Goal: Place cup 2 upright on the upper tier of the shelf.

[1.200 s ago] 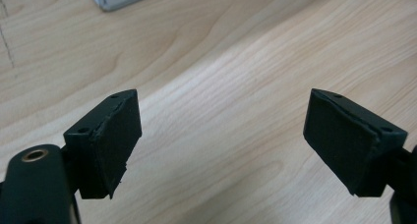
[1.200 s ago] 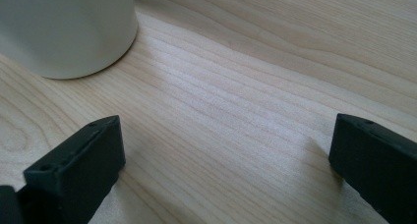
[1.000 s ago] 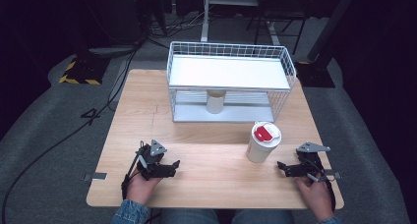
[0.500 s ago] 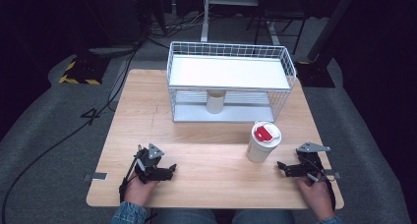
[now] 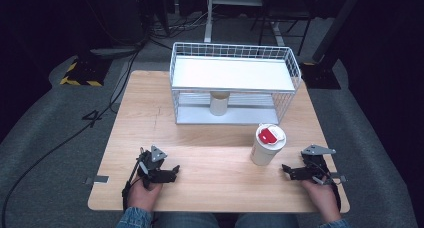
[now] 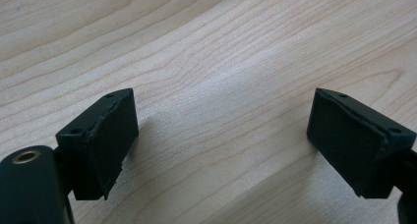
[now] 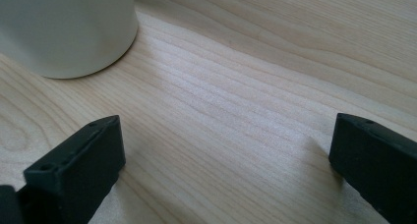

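My left gripper [image 5: 175, 170] rests low over the wooden table [image 5: 210, 138] near its front left, pointing right. Its jaws have just been opening and stand apart over bare wood, with nothing between them [image 6: 221, 116]. My right gripper [image 5: 285, 169] sits at the front right, pointing left, open and empty [image 7: 226, 145]. A white paper cup [image 5: 267, 143] with a white lid and red tab stands just left of the right gripper. Its base [image 7: 64, 27] shows ahead of the jaws, clear of them.
A white wire rack [image 5: 232, 73] with a flat top shelf stands at the back of the table. A small pale cup [image 5: 219, 103] stands beneath that shelf. Bare wood lies between the two grippers. The floor around is dark, with cables.
The left gripper has shifted slightly toward the near edge. The right gripper and the cup have not moved.
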`<state>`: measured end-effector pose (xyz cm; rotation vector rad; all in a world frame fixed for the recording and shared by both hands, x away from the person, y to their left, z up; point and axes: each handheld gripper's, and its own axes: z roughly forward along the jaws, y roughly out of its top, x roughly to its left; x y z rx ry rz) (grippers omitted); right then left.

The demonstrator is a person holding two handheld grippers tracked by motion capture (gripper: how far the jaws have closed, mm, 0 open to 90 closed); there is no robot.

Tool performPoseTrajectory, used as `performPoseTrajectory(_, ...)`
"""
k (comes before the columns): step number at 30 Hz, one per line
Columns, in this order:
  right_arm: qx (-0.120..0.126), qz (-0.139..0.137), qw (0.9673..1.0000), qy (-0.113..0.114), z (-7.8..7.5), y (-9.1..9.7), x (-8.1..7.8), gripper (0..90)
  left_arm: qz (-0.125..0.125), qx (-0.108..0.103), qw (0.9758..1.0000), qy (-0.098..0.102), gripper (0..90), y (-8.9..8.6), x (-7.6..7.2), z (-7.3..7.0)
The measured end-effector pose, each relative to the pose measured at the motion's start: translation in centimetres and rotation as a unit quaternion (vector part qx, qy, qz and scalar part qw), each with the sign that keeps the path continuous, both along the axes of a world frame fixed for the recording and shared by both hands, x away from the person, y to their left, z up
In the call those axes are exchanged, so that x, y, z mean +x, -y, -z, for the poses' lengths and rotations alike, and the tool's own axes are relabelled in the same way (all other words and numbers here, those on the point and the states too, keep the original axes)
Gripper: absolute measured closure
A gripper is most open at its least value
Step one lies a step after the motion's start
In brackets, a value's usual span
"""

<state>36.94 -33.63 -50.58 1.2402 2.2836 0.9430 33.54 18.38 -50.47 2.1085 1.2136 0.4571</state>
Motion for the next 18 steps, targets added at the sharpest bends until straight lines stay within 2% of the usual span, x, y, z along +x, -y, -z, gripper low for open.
performPoseTrajectory(3, 0.003, 0.0, 1.0, -0.002, 0.0, 0.01, 0.07, 0.4, -0.002, -0.002, 1.0, 0.0, 12.7, 0.03, -0.01, 0.02)
performPoseTrajectory(7, 0.014, 0.018, 0.9997, -0.004, -0.03, 0.06, 0.09, 0.5, -0.003, -0.002, 1.0, 0.0, 12.5, 0.11, 0.06, 0.02)
performPoseTrajectory(16, 0.031, 0.002, 0.9995, -0.007, -0.19, 0.49, 0.01, 2.6, -0.003, -0.002, 1.0, 0.0, 12.5, 0.11, 0.07, 0.02)
performPoseTrajectory(18, 0.036, 0.003, 0.9993, 0.0, -0.43, 0.64, -0.06, 2.6, -0.003, -0.002, 1.0, 0.0, 12.5, 0.11, 0.06, 0.02)
